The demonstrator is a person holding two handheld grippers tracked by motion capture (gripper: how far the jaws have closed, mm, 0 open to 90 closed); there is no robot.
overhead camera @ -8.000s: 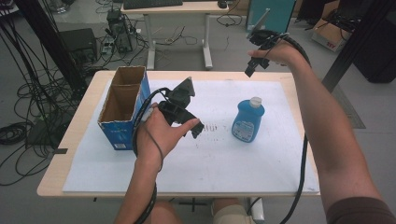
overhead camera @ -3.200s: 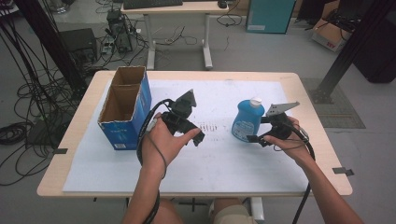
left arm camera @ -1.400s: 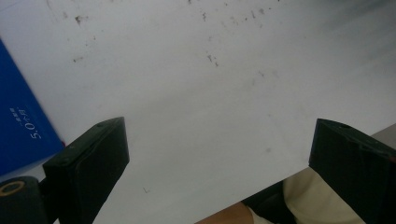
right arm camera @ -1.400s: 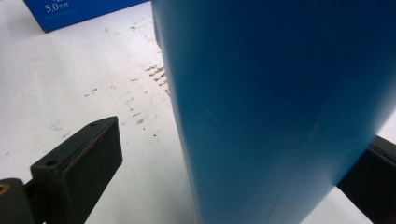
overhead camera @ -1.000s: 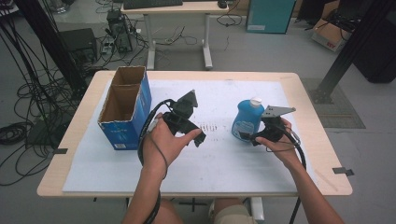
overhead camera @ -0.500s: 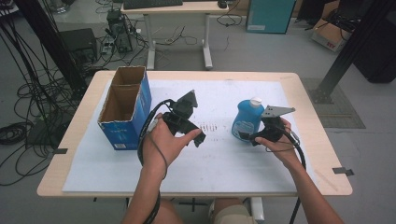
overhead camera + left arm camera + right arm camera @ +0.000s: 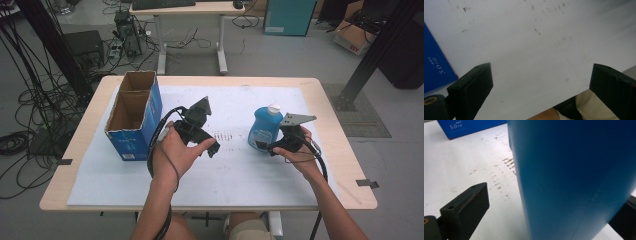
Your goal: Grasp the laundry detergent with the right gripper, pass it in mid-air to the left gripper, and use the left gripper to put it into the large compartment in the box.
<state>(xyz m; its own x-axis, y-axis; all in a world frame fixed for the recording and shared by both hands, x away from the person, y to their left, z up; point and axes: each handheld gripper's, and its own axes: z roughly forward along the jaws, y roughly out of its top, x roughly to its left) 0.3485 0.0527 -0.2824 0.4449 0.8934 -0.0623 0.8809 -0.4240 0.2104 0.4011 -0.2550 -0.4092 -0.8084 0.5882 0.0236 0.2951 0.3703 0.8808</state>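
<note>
One blue bottle (image 7: 265, 128) with a white cap stands upright on the white sheet (image 7: 240, 175) that covers the table (image 7: 330, 105), toward the right of the sheet. The right gripper (image 7: 264, 147) sits low at the bottle's base, coming in from about 4 o'clock of it in the high view. In the right gripper view the bottle (image 7: 574, 177) stands between the two jaws: the left jaw is clear of its wall with bare sheet showing in the gap, while the right jaw is mostly hidden behind the blue body, so contact there cannot be told. The jaws stand wide, not yet closed on anything.

The bottle looks like smooth moulded plastic, so probably slick and a little springy under a squeeze; how full it is cannot be seen, so its weight is a guess. A hold low on the broad body should keep it from tipping, though a grip nearer the middle would likely swing less when lifted.

The left gripper (image 7: 212, 148) is held above the sheet at about 9 o'clock from the bottle, well apart from it, jaws spread wide and empty in the left gripper view. An open blue cardboard box (image 7: 134, 115) stands farther off at 9 o'clock.
</note>
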